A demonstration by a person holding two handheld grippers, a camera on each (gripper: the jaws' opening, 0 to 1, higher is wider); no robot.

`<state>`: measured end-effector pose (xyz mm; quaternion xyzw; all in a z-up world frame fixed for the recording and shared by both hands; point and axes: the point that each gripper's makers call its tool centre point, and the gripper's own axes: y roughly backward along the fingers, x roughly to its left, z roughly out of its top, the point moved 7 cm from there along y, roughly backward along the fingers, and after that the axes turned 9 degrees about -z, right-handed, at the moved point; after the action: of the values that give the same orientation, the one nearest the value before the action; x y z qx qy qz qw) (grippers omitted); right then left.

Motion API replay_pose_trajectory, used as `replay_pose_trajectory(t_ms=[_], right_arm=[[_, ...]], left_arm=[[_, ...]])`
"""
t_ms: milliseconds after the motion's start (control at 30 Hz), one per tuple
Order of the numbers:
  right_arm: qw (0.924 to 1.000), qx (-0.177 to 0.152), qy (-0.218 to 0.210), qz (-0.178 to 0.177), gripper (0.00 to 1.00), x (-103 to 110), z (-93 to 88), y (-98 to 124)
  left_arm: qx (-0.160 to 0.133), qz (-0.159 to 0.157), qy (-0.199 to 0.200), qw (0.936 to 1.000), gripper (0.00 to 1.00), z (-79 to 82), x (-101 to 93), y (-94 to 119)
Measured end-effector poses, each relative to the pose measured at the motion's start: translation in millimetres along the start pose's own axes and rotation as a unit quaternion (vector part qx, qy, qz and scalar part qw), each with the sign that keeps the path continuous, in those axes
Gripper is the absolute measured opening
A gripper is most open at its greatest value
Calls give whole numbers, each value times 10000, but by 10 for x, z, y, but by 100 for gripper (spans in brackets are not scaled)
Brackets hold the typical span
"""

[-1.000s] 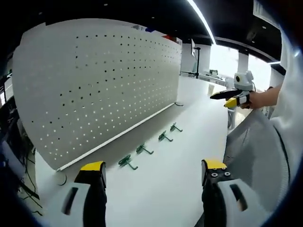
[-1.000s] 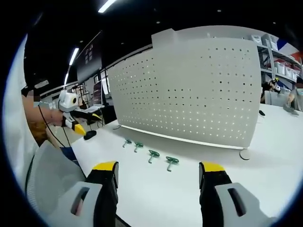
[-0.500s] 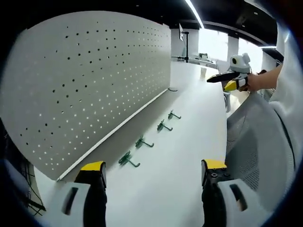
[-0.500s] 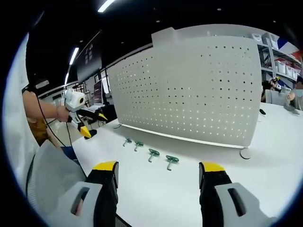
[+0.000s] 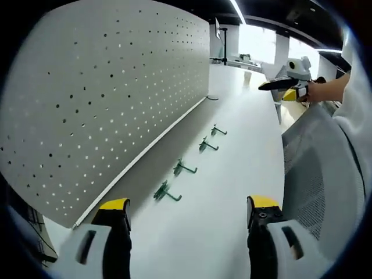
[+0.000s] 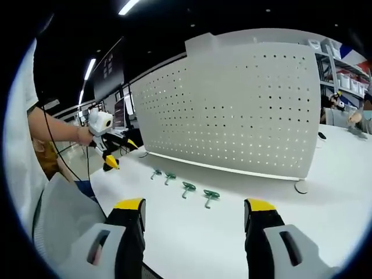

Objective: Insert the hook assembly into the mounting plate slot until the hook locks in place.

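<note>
Left gripper view: the left tool (image 5: 185, 210) hangs above the white tabletop (image 5: 232, 174) with its yellow-tipped jaws spread wide and nothing between them. The perforated mounting plate (image 5: 110, 93) stands upright along the far side of the tabletop and serves as the landmark. Four green hooks lie in a row on the tabletop just in front of its base: the nearest hook (image 5: 164, 191) closest to the tool, then the second hook (image 5: 182, 168), the third hook (image 5: 206, 145) and the farthest hook (image 5: 217, 131). All sit apart from the plate, none inserted. The row runs parallel to the plate, probably so each hook can be picked in turn. The right tool (image 5: 283, 85) is held up in a hand (image 5: 318, 90), well away from the plate, over the tabletop's edge; whether its jaws are apart cannot be told here.

Right gripper view: the right tool (image 6: 194, 209) also has its jaws wide apart and empty, facing the plate (image 6: 232, 110) squarely. The four hooks, among them one at the row's right end (image 6: 210, 197), lie between the tool and the plate's base. The left tool (image 6: 110, 152) is seen off the plate's left end. The task looks barely begun: the first pickup remains ahead.
</note>
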<state>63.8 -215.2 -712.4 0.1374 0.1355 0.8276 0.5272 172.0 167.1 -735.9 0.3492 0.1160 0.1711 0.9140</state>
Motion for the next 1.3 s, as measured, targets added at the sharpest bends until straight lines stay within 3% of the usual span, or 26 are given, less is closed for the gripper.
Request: replay_pose_trajectory(t_ms=[300, 567, 667, 767, 1200, 1300], right_arm=[[10000, 3, -11, -26, 66, -6, -2, 19], [10000, 26, -10, -21, 66, 3, -17, 30], [10000, 33, -30, -22, 66, 6, -20, 40], [10000, 46, -36, -13, 66, 0, -34, 43], [10000, 66, -71, 20, 65, -12, -43, 72], [9999, 106, -88, -12, 66, -26, -59, 81]], left_arm=[[197, -86, -112, 9997, 85, -6, 105, -69], [548, -258, -372, 9975, 86, 9, 167, -170], [536, -374, -382, 9971, 87, 25, 181, -209], [721, -439, -471, 9953, 86, 3, 219, -266], [1054, -694, -656, 9898, 86, 8, 326, -404], [1240, -746, -814, 9861, 86, -28, 344, -436]])
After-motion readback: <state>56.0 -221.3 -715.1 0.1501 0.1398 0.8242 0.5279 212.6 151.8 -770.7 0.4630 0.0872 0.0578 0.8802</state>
